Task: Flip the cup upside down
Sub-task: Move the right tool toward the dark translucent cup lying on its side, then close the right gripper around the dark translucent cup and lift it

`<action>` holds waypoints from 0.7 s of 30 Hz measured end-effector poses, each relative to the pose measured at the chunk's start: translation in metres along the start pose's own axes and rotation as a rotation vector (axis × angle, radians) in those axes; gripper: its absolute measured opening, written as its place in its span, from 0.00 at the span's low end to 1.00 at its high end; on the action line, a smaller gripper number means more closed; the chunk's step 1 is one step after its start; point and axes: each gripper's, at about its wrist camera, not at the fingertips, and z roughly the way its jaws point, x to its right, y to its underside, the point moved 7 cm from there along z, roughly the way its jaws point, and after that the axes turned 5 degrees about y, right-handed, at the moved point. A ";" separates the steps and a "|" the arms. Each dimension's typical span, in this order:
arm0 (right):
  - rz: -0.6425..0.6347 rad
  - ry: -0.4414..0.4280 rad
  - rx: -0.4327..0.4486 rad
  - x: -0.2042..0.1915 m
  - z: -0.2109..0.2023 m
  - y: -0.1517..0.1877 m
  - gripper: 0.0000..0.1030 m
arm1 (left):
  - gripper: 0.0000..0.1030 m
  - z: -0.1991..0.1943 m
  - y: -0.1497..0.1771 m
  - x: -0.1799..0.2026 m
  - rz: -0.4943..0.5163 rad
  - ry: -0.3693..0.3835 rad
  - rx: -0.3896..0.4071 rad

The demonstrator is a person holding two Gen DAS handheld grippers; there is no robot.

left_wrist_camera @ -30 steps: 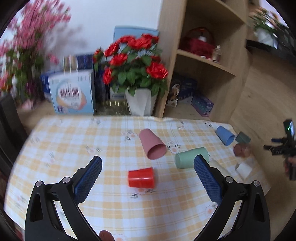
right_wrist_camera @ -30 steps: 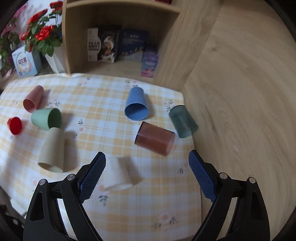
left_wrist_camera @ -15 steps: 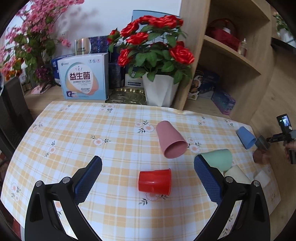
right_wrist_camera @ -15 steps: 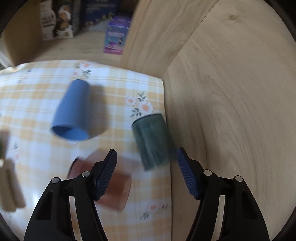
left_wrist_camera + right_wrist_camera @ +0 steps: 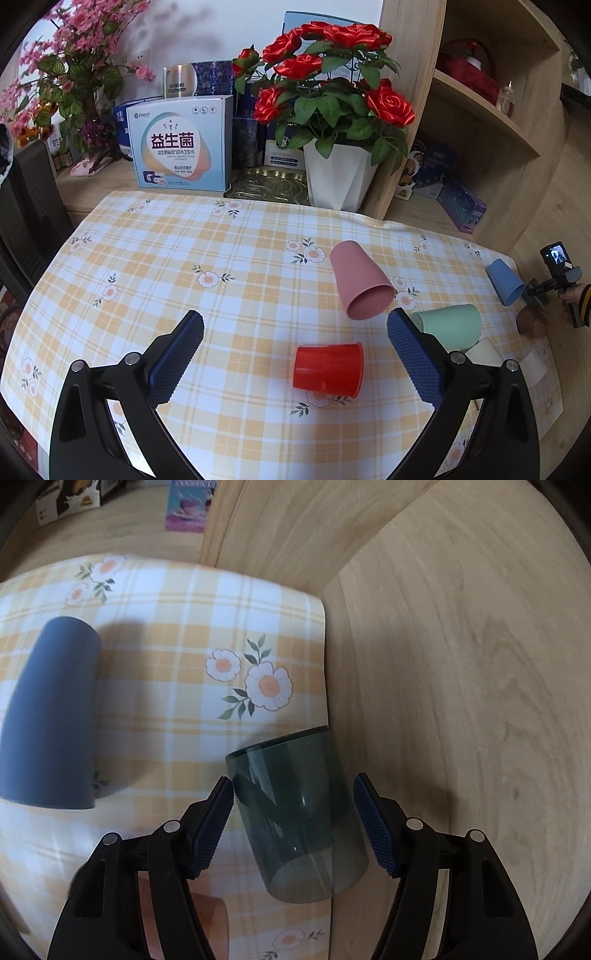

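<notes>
Smoky translucent cup (image 5: 299,812) lies sideways between right gripper's (image 5: 293,816) parted ribbed pads.

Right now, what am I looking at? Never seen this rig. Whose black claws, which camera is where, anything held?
There is no robot. A person holds one pair of handheld tongs in each hand, and a fisheye camera on each looks forward along the two blue-padded fingers.

The left wrist view shows the left tongs open above a checked tablecloth, holding nothing. Cups lie on their sides: a red cup nearest, then a pink cup, a mint cup and a blue cup.

The right wrist view shows the right tongs at the table's edge, straddling a dark translucent cup that lies on its side. The left pad sits at the cup's wall and a gap shows at the right pad, so it is not gripped yet.
</notes>
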 end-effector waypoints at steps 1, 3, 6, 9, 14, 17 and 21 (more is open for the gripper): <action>0.002 0.001 0.001 0.000 0.001 -0.001 0.64 | 0.94 0.000 0.000 0.001 0.001 0.002 -0.001; 0.008 -0.005 0.003 0.001 0.003 -0.002 0.64 | 0.94 0.000 -0.001 0.005 0.004 0.012 0.000; -0.005 0.008 -0.004 0.002 0.004 0.000 0.64 | 0.94 0.001 -0.001 0.010 0.011 0.022 -0.003; -0.014 0.033 -0.013 0.001 0.005 0.000 0.65 | 0.94 0.001 0.001 0.013 0.015 0.028 -0.009; 0.001 0.068 0.014 -0.004 0.002 0.002 0.62 | 0.94 -0.005 0.002 0.008 0.000 0.023 -0.003; 0.050 0.032 0.054 -0.002 -0.009 0.004 0.60 | 0.94 -0.011 0.002 0.002 -0.015 0.020 0.004; 0.071 -0.003 0.107 0.000 -0.033 0.003 0.57 | 0.94 -0.017 0.003 0.000 -0.020 0.022 0.014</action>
